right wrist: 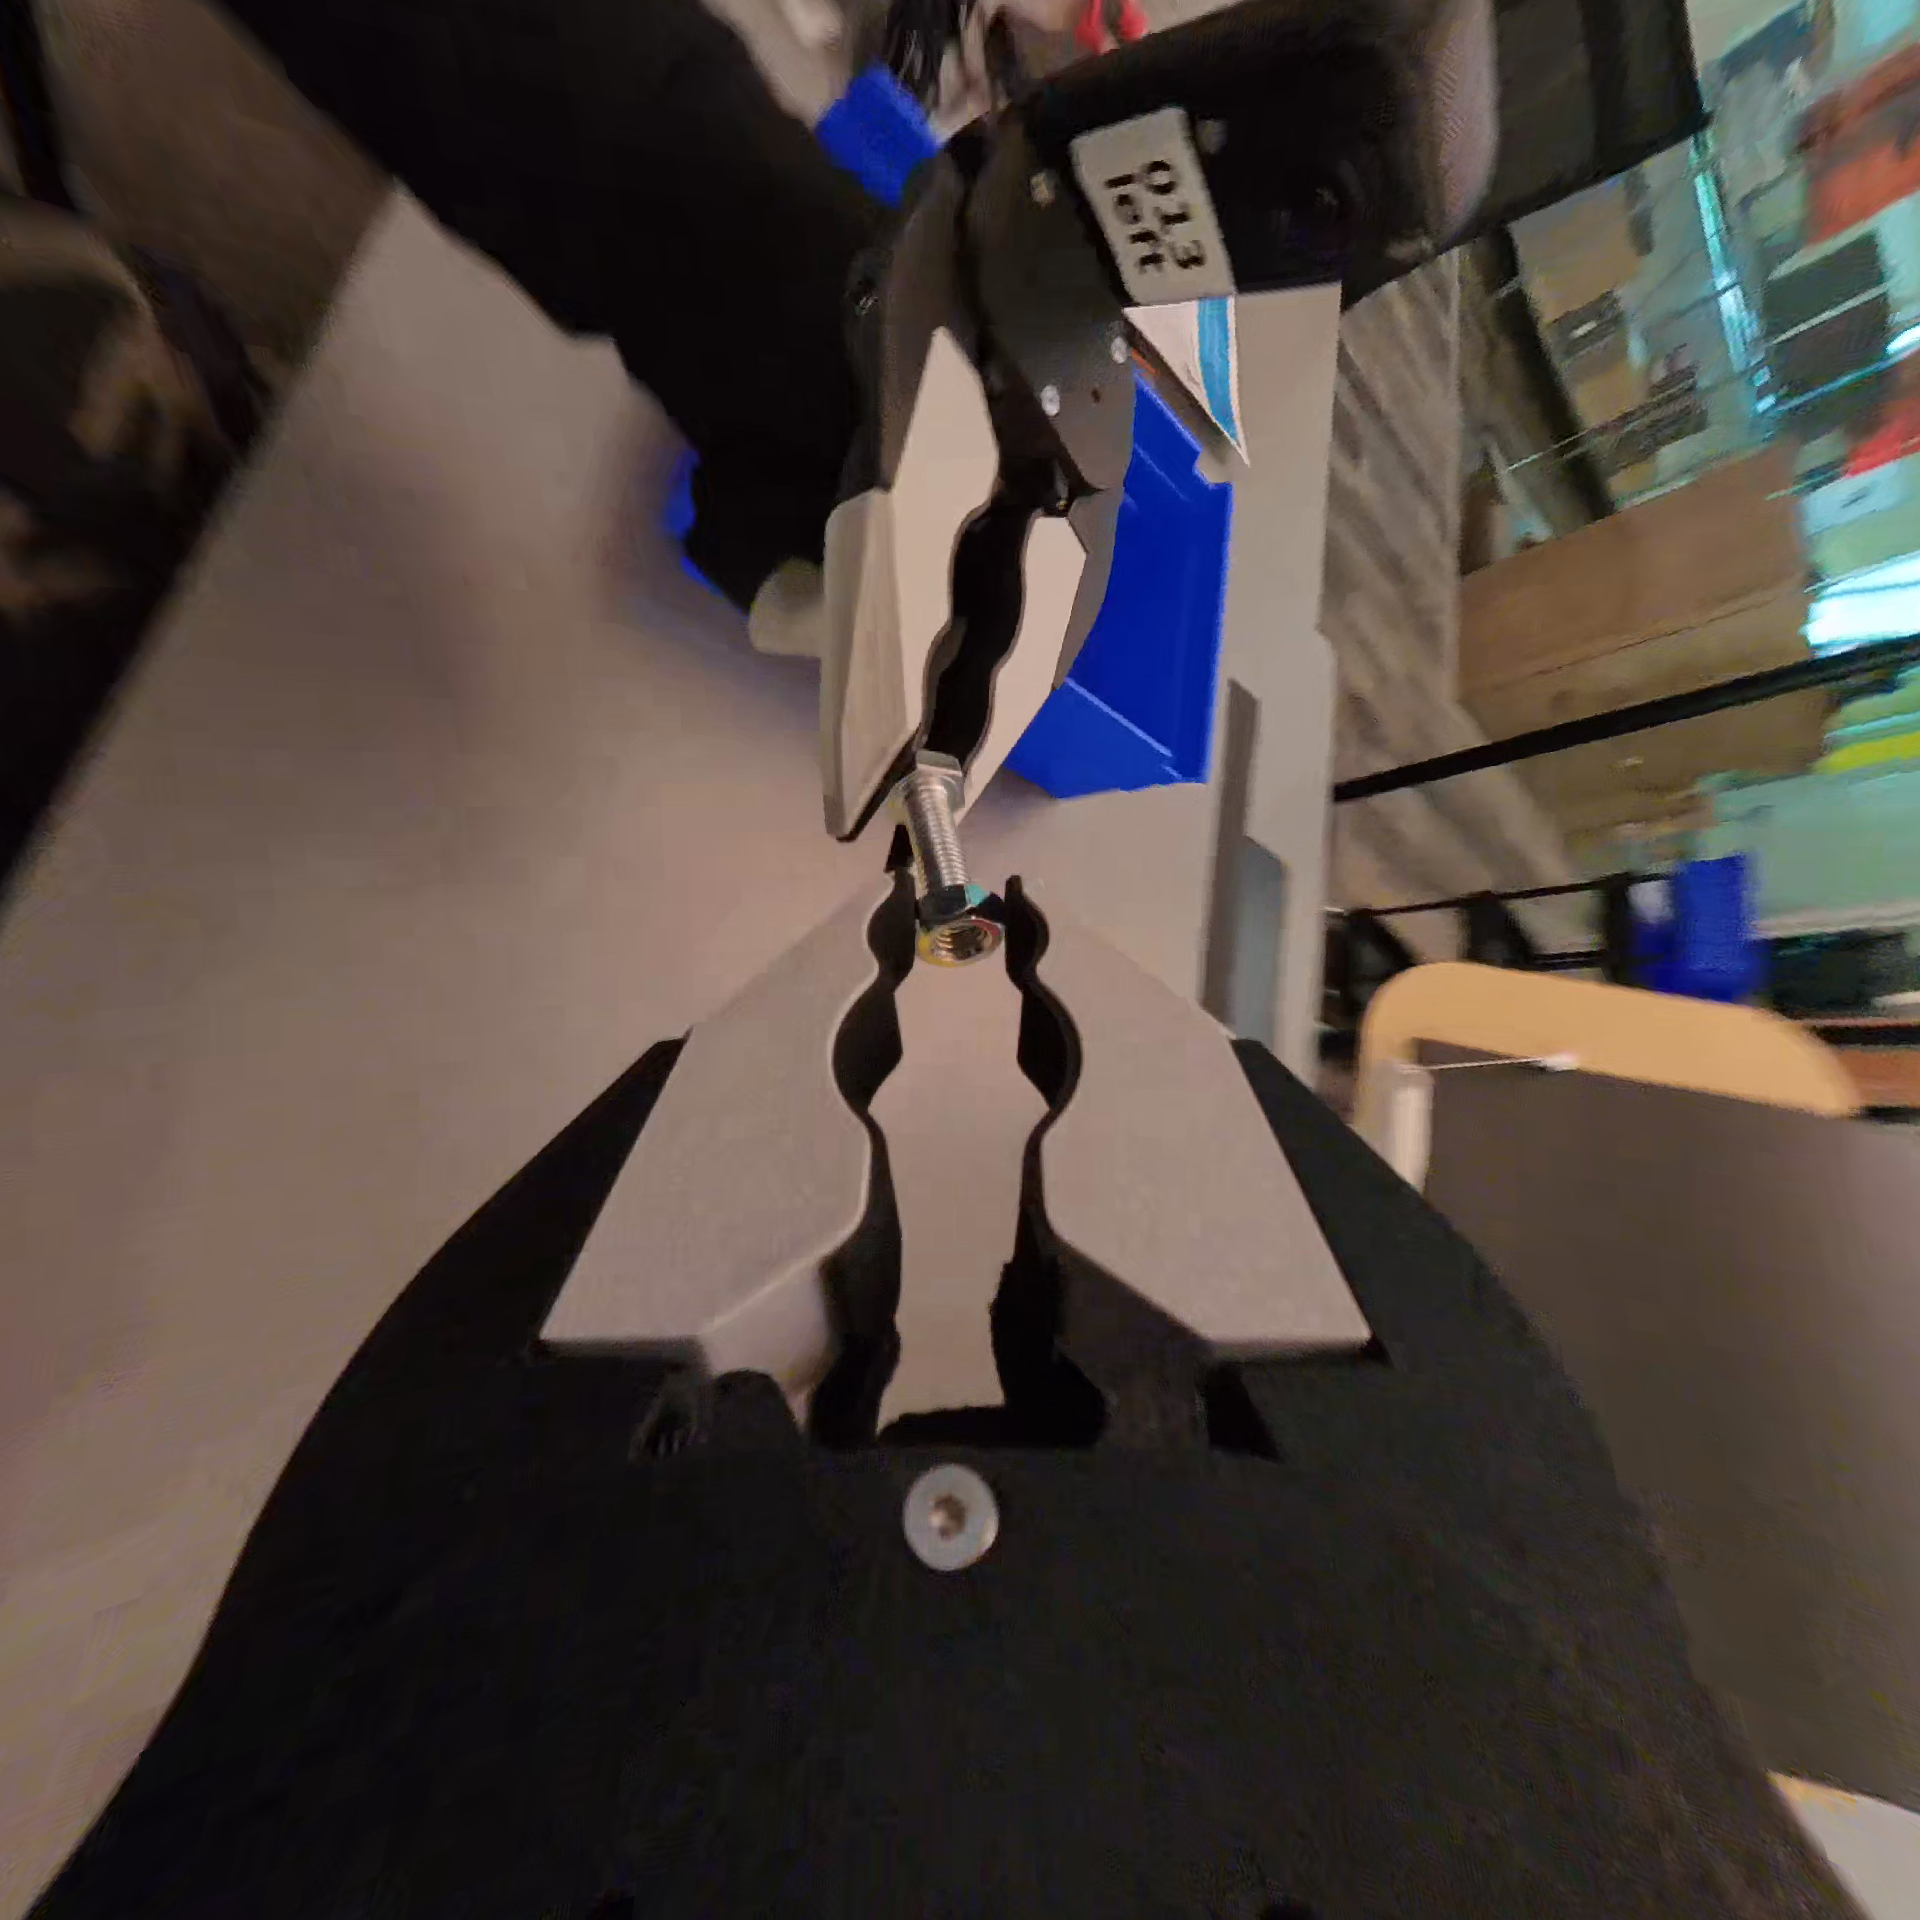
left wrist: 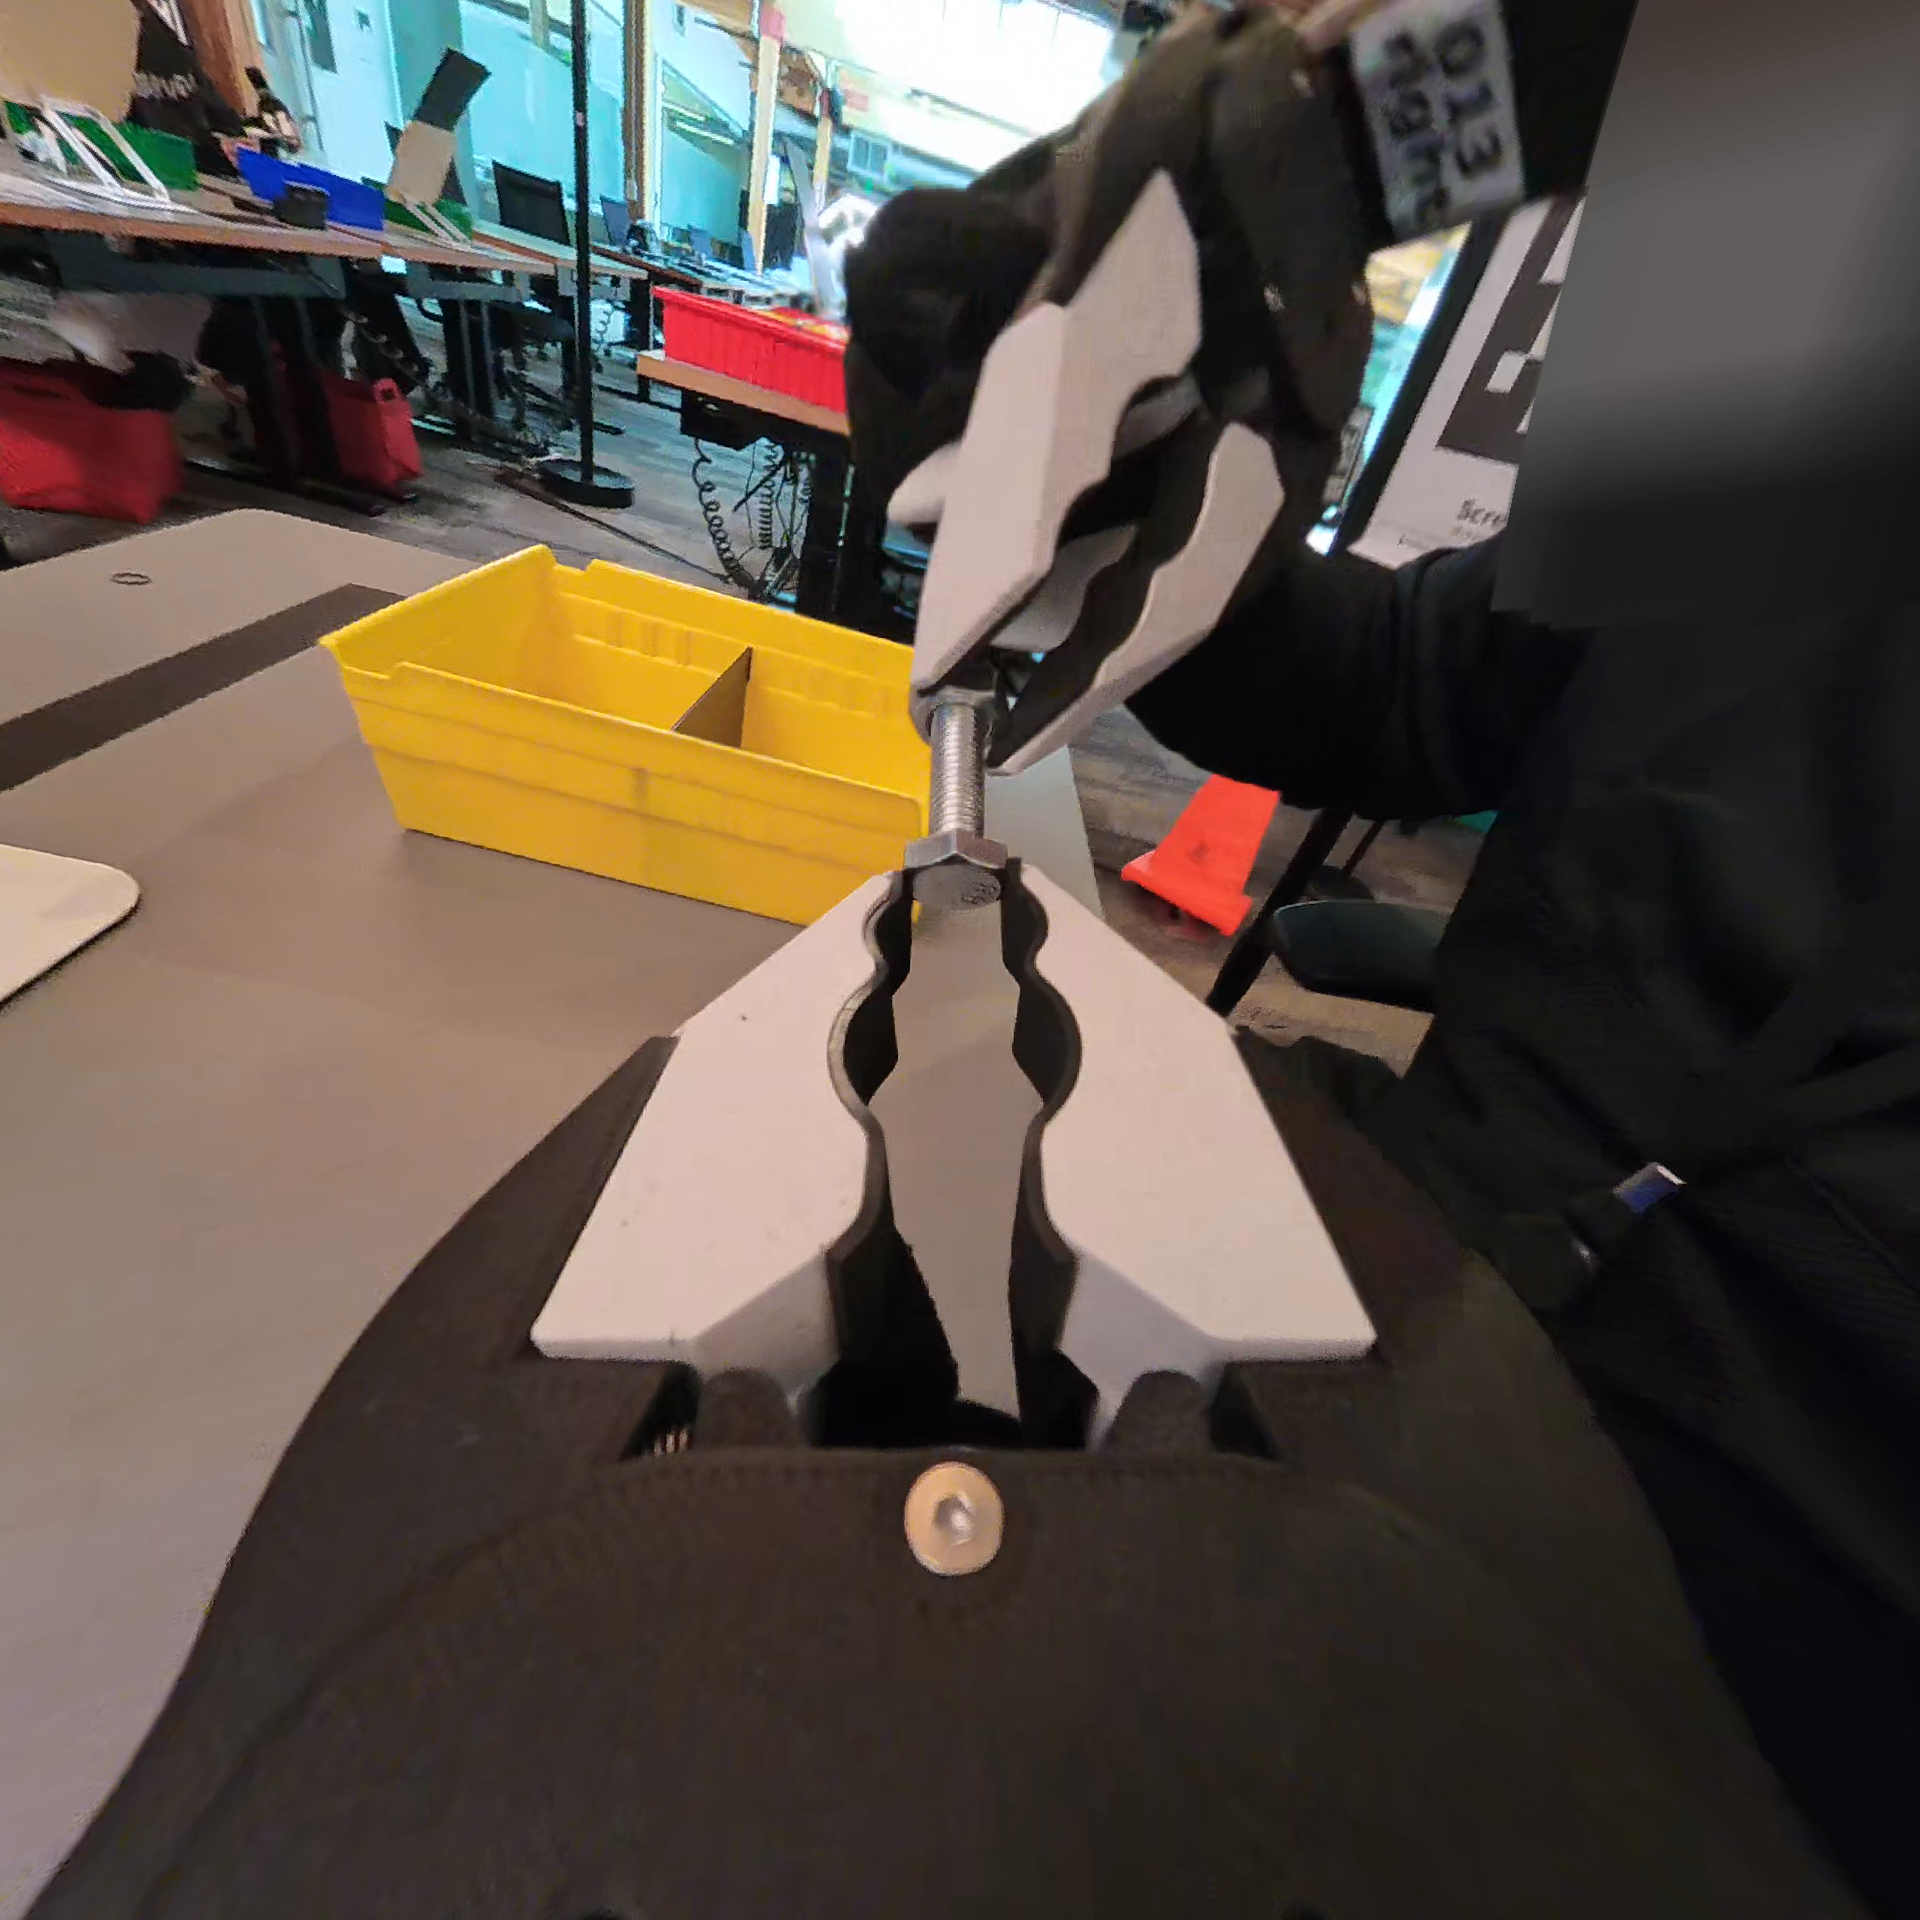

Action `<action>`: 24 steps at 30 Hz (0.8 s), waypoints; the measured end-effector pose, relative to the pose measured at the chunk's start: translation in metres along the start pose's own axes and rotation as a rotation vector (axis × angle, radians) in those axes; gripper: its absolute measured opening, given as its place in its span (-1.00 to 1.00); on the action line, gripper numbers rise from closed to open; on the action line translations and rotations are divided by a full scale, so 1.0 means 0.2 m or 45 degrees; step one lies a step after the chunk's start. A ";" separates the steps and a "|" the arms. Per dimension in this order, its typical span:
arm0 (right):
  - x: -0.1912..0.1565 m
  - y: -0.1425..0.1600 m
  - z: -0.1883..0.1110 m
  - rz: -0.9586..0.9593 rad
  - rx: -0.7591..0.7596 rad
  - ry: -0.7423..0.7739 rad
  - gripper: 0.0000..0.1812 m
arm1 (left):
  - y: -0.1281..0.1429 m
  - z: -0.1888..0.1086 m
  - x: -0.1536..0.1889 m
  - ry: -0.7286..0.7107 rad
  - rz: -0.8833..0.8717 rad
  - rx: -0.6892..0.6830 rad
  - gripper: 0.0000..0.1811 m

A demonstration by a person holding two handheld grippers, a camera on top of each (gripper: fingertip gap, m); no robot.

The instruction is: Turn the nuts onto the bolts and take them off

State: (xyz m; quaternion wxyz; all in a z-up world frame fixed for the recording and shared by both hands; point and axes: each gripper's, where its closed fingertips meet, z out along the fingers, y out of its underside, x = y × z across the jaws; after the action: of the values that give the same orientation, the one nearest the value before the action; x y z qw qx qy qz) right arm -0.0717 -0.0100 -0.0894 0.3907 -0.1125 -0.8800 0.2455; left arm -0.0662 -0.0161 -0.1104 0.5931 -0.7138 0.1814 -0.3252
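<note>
Both tools are raised above the grey worktop [left wrist: 312,1039], meeting tip to tip. Left tongs [left wrist: 956,883] are clamped on the hex head of the bolt [left wrist: 951,774], so the threaded shank stands up toward the other tool; holding the head likely keeps the bolt from spinning. Right tongs [right wrist: 956,914], seen from their own camera, are closed around the nut [right wrist: 958,928] sitting at the free end of the shank, open threaded bore facing the lens. In the left wrist view the right tongs come down from upper right onto the top of the shank, the nut mostly hidden between their tips. The nut looks only just on the end threads, so my guess is either early threading on or the last turns of taking off; cannot tell which. Axes look roughly lined up, which matters to avoid cross-threading. A yellow bin [left wrist: 644,727] with a dark divider sits on the worktop, far left of the bolt, probably for parts; its contents are not visible. A blue bin [right wrist: 1132,644] shows behind the left tool in the right wrist view.
</note>
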 end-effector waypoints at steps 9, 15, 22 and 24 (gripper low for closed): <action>0.02 -0.01 0.01 -0.369 -0.178 0.088 -0.83 | -0.01 -0.01 0.00 0.062 -0.079 0.068 -0.83; 0.05 -0.01 0.02 0.016 -0.065 0.041 -0.56 | -0.03 -0.02 0.00 0.034 -0.042 0.086 -0.83; 0.01 -0.02 0.00 0.844 0.268 -0.295 -0.64 | -0.04 -0.01 0.00 -0.005 0.028 0.061 -0.83; 0.01 -0.04 0.00 0.878 0.315 -0.318 -0.78 | -0.03 0.00 0.01 0.000 0.036 0.042 -0.83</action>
State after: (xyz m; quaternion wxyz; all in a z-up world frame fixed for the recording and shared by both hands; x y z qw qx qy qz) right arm -0.0733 -0.0160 -0.0854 0.1857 -0.3232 -0.7951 0.4785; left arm -0.0647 -0.0159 -0.1044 0.6093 -0.7014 0.1859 -0.3197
